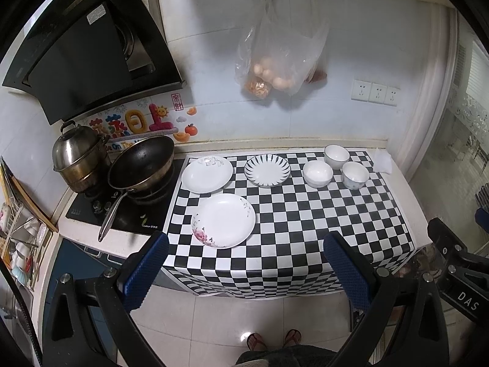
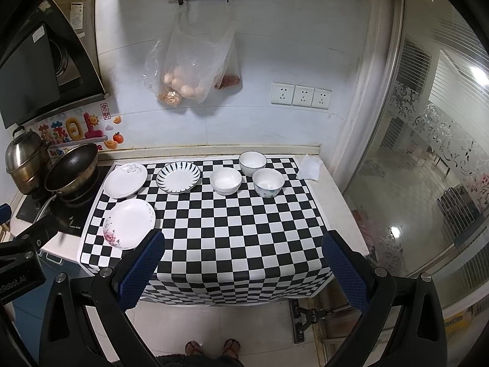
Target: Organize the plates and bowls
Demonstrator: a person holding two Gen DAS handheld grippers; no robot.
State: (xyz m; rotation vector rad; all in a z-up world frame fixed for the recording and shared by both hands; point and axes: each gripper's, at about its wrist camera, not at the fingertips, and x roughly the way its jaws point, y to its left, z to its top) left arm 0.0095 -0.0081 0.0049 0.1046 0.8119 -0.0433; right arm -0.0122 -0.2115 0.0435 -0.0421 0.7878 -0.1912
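On the desk [image 1: 397,214], over its checkered cloth [image 1: 290,229], I see three plates and three bowls. The rose plate [image 1: 223,220] lies nearest, just ahead of my left tool [image 1: 244,263]; the grey-sprig plate [image 1: 207,173] and striped plate [image 1: 267,170] sit behind it. The bowls [image 2: 248,172] cluster at the back right, well ahead of my right tool [image 2: 243,263]. Both tools hang wide open, gripping nothing, short of the desk's near edge.

My hand-held grippers and feet.
Left gripper [image 1: 246,270], right gripper [image 2: 243,270]: black frames, blue textured pads, silver screws; I wear sandals [image 1: 273,341].
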